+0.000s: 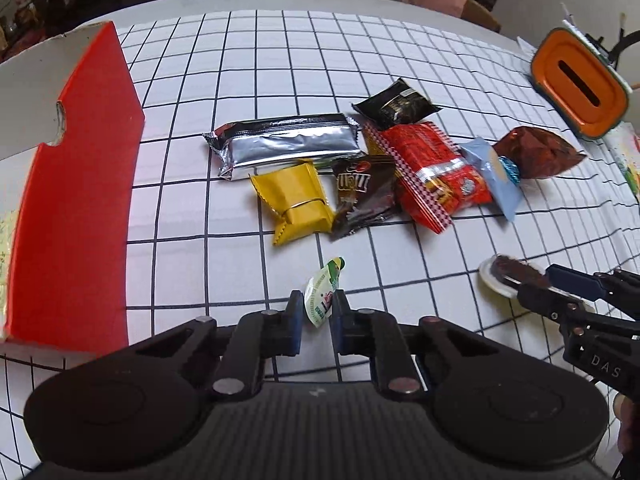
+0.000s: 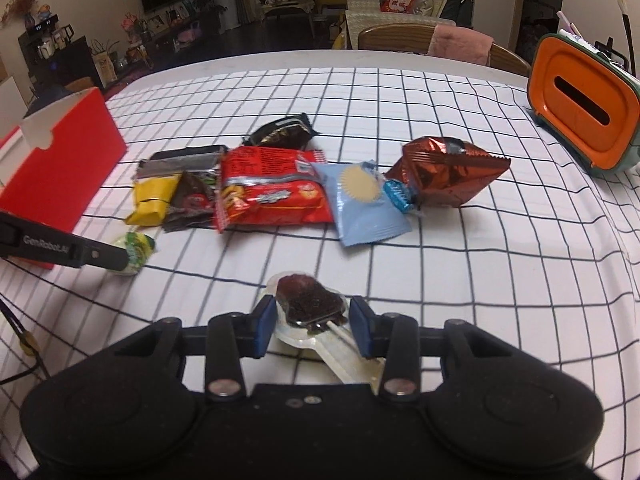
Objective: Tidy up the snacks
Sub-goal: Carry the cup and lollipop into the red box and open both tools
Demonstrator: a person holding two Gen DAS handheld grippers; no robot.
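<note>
- At the far left we see a red cardboard box [image 1: 76, 184] standing on the checked tablecloth [image 1: 280, 60]; whether any snack is inside it, we cannot tell from here.
- Just right of the box, our left gripper [image 1: 317, 312] has its jaws clamped on a small green-and-white sachet [image 1: 323, 292], with the sachet's top poking up between the blue pads.
- Behind it, in the middle of the cloth, most snacks lie loose in a huddle: a silver bar [image 1: 284, 144], a yellow packet [image 1: 294, 202], a dark brown chocolate pouch [image 1: 364, 196], a black packet [image 1: 396, 104], a red packet [image 1: 434, 172], a pale blue packet [image 1: 494, 172] and a shiny copper-red bag [image 1: 540, 152].
- We judge the sorting barely begun — seven items wait on the cloth, and two are in hand.
- To the right, our right gripper [image 2: 313, 322] is closed on a clear-wrapped chocolate lollipop [image 2: 310, 300], pads pressing its sides, stick trailing back towards us.
- At the far right stands an orange, slotted container [image 2: 584, 116] — well apart from the snacks.
</note>
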